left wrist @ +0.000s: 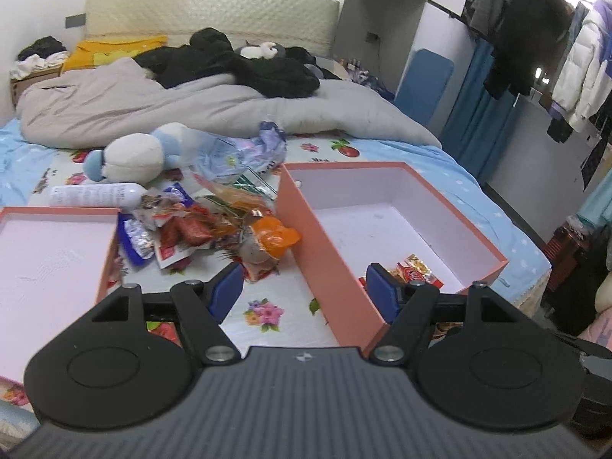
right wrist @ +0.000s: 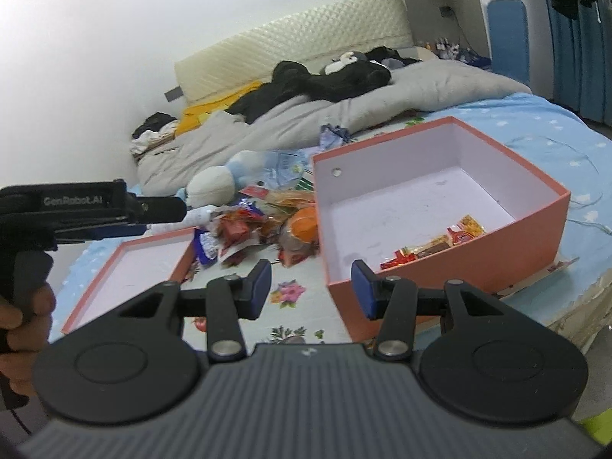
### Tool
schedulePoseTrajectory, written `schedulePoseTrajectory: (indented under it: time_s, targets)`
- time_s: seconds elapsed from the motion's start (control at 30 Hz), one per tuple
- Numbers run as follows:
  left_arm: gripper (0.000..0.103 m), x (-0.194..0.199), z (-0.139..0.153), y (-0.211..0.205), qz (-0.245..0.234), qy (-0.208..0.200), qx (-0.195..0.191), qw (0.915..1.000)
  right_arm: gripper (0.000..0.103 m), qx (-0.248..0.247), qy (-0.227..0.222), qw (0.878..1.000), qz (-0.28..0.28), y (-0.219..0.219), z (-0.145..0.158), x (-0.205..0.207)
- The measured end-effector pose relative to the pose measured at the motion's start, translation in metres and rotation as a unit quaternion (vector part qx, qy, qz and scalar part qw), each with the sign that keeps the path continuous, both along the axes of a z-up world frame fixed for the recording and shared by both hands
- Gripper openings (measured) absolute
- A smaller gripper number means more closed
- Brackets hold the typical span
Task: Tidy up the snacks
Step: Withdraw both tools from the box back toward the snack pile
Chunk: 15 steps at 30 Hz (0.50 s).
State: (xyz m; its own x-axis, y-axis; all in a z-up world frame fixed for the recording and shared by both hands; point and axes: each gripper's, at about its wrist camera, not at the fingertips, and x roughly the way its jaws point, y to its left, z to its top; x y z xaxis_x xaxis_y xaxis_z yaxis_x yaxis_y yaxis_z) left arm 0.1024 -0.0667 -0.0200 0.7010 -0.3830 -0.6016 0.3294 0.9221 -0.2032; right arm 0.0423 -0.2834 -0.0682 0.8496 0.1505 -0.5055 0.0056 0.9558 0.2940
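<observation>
Most of the snacks [left wrist: 214, 225] lie in a loose heap at centre frame in both views, on the flowered sheet [left wrist: 267, 306] between the box [left wrist: 382, 206] on the right and the lid [left wrist: 49, 260] at lower left. Only a few packets [right wrist: 440, 244] are in the box, near its front wall.

Both tools are empty. The left gripper [left wrist: 306, 294] has its jaws wide, straddling the box's near corner in its own view. The right gripper [right wrist: 311, 287] has its jaws about half open over bare sheet.

The heap is tangled, wrappers overlapping, so a pinch could drag two or three at once and spill them short of the box. The orange pack [left wrist: 275, 237] sits right against the box wall; a jaw coming in there could nudge the box across the soft bedding. A white bottle [left wrist: 95, 195] and plush toy [left wrist: 130, 157] touch the heap's far edge and could get swept along.
</observation>
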Motion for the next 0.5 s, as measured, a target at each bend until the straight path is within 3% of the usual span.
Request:
schedulePoseTrajectory:
  time_s: [0.1,0.2,0.27,0.4,0.5]
  targets:
    - [0.076,-0.012,0.003,0.010,0.007,-0.006,0.003,1.0000,0.049,0.001,-0.005,1.000,0.003,0.005,0.001,-0.003]
    - [0.092,-0.024,0.003,0.018,0.017,-0.012,0.005,0.9998,0.050,-0.009,-0.008,1.000,0.012,0.011,0.002,-0.005]
    - [0.094,-0.030,0.001,0.025,0.026,-0.016,0.009,0.9995,0.057,-0.012,-0.009,1.000,0.018,0.014,0.002,-0.005]
    - [0.102,-0.035,-0.006,0.036,0.043,-0.014,0.010,0.9989,0.090,-0.018,-0.013,0.999,0.026,0.020,0.001,-0.003]
    - [0.102,-0.035,-0.014,0.046,0.065,-0.008,0.012,0.9978,0.091,-0.026,-0.011,0.999,0.026,0.022,-0.002,0.000]
